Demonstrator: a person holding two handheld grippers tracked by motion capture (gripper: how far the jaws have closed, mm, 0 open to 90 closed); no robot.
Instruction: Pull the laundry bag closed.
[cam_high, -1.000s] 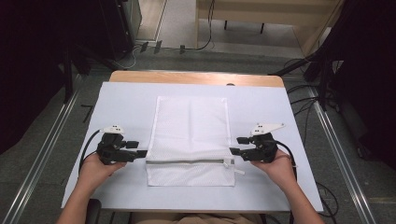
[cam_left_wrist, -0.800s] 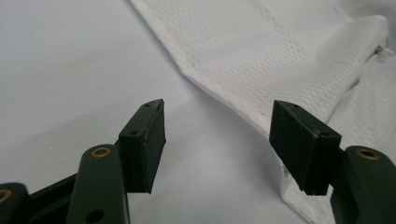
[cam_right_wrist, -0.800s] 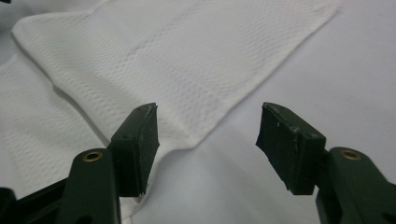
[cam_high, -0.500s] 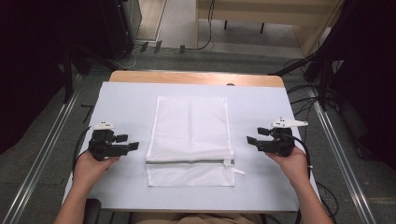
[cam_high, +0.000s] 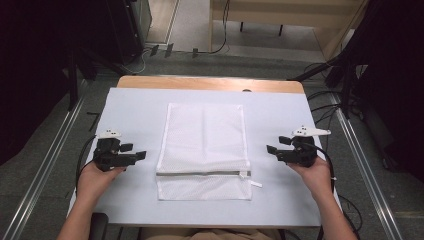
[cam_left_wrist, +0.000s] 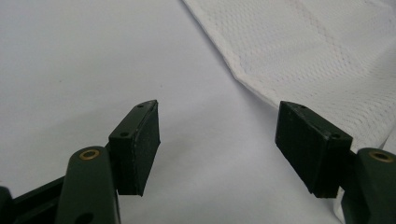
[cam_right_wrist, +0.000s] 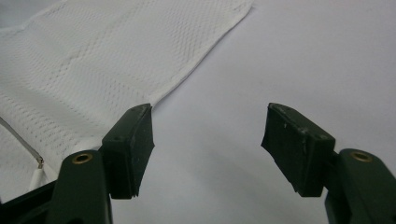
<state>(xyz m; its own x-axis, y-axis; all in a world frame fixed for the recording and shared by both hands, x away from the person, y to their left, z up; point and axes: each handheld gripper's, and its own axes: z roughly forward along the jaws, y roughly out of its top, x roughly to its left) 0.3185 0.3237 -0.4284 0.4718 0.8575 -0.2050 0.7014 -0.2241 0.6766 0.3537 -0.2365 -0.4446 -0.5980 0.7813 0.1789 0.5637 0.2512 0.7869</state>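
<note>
High view looks down at the table; both tool views sit low, sharing the mesh bag

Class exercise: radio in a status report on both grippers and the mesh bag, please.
Left gripper open, empty, beside the bag. Right gripper open, empty, opposite side. White mesh bag flat on the table, zip across near end. Nothing in the way.
</note>
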